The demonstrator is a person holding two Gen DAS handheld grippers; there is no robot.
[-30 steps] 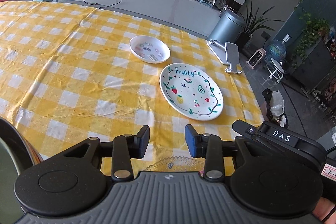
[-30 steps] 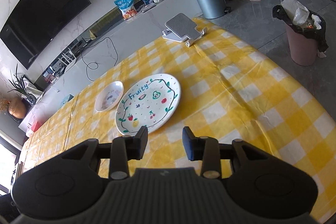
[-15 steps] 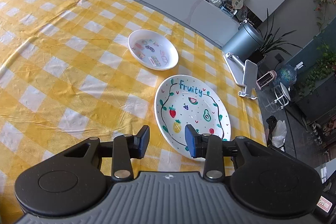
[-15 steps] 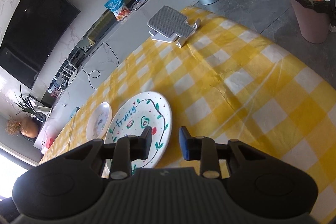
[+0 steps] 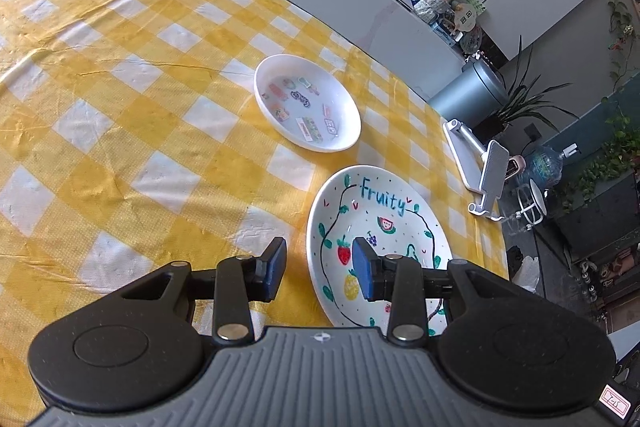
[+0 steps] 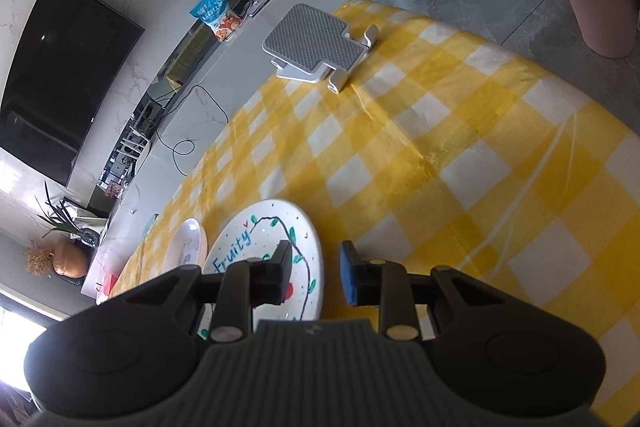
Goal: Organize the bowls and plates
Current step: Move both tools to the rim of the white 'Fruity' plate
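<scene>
On your table (image 5: 120, 75), under its yellow-and-white checked cloth, the small white bowl (image 5: 307, 102) with coloured stickers inside sits left and farther off. Just beside it, nearer you, lies the wide white plate (image 5: 376, 227), painted with a green vine, strawberry, pineapple and watermelon, lettered "Fruity" in blue. Your left hand-held gripper (image 5: 320, 269) stands partly open astride the plate's left rim, gripping nothing. Your right hand-held gripper (image 6: 316, 277) is narrower, empty, straddling its right edge.

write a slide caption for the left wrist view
Open left claw straddling the near rim of the fruit plate on a yellow checked tablecloth.
</scene>
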